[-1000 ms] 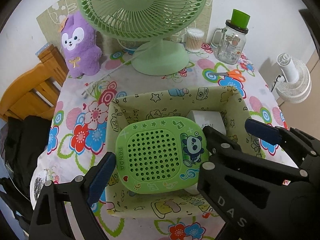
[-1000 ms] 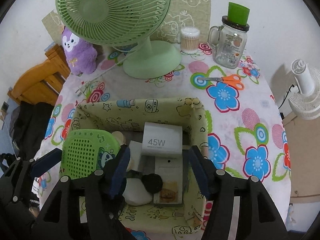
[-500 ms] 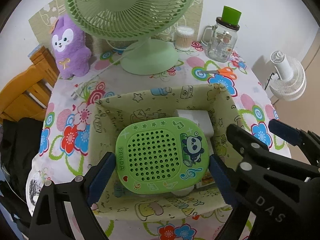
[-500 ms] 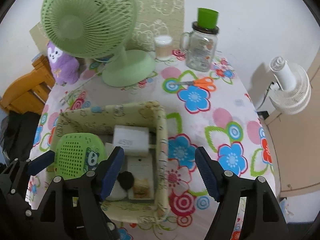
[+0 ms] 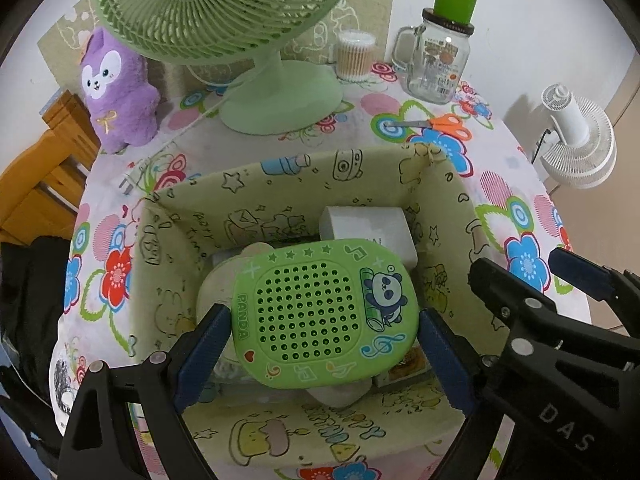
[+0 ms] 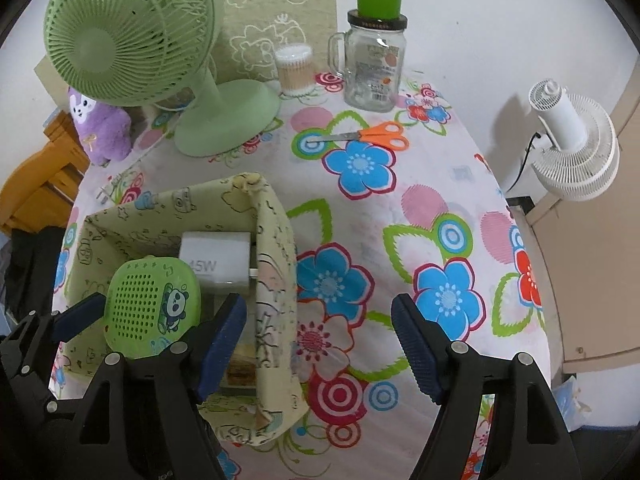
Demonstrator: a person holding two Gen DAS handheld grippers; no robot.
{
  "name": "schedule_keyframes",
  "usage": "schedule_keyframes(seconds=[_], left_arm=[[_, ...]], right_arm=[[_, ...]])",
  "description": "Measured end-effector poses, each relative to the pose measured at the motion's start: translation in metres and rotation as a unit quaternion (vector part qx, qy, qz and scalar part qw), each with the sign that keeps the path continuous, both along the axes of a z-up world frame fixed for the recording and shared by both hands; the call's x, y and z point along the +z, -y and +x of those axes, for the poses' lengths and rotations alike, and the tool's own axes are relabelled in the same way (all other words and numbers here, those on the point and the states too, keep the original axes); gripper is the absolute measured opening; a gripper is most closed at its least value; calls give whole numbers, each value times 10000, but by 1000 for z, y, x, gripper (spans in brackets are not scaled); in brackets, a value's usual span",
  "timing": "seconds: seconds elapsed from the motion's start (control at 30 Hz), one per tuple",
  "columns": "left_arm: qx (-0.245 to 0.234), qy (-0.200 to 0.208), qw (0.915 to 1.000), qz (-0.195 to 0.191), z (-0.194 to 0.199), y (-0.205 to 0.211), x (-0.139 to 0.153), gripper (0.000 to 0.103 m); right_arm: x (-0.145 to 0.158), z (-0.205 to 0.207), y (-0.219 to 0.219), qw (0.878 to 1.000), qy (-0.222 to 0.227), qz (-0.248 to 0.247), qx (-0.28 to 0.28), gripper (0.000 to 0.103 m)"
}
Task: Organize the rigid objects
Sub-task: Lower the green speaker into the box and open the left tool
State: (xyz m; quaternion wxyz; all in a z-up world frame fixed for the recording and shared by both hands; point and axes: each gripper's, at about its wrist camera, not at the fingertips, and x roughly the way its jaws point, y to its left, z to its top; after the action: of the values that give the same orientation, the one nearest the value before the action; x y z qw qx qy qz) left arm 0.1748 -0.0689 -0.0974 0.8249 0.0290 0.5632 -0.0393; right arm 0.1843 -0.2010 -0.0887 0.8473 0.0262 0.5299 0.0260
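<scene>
Left wrist view shows the left claw [image 5: 320, 340] clamped on the green panda speaker [image 5: 324, 314], now lower inside the fabric bin [image 5: 304, 184], while the right claw [image 6: 320, 340] has swung aside, spread wide.

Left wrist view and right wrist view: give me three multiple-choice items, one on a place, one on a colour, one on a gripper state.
1. Where do the scissors lie?
A. in the fabric box
B. on the tablecloth beyond the box
C. under the fan

2. What colour is the panda speaker?
A. green
B. purple
C. white

3. How is the right gripper?
A. shut on the speaker
B. shut on the scissors
C. open, holding nothing

Answers: B, they rest flat on the floral cloth past the box; A, its shell is bright green between the left gripper's pads; C, its fingers are spread with only tablecloth between.
</scene>
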Motion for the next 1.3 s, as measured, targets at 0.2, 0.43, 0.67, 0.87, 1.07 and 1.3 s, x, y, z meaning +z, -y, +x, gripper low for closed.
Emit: schedule_keyframes(seconds=[0.2,0.43,0.67,0.87,1.07,1.3], left_arm=[[-24,-58,10000,45,2,6,-6,94],[-43,-163,9999,37,1,8,-10,95],[-177,-106,9998,57,-3,11,-3,102],[-178,-3,9998,129,-10,5,6,102],[-54,70,9997,219,-16,-9,15,102],[31,97,9997,235,-22,-29,24,102]], right_arm=[[-6,1,3,9999,-73,50,51,78],[-9,5,1,9998,-107,91,102,78],[-6,3,-2,9998,-74,103,150,78],[3,-2,-9,9997,24,98,209,78],[8,-8,-21,9995,54,113,298,78],[11,-14,-39,9990,48,115,420,78]])
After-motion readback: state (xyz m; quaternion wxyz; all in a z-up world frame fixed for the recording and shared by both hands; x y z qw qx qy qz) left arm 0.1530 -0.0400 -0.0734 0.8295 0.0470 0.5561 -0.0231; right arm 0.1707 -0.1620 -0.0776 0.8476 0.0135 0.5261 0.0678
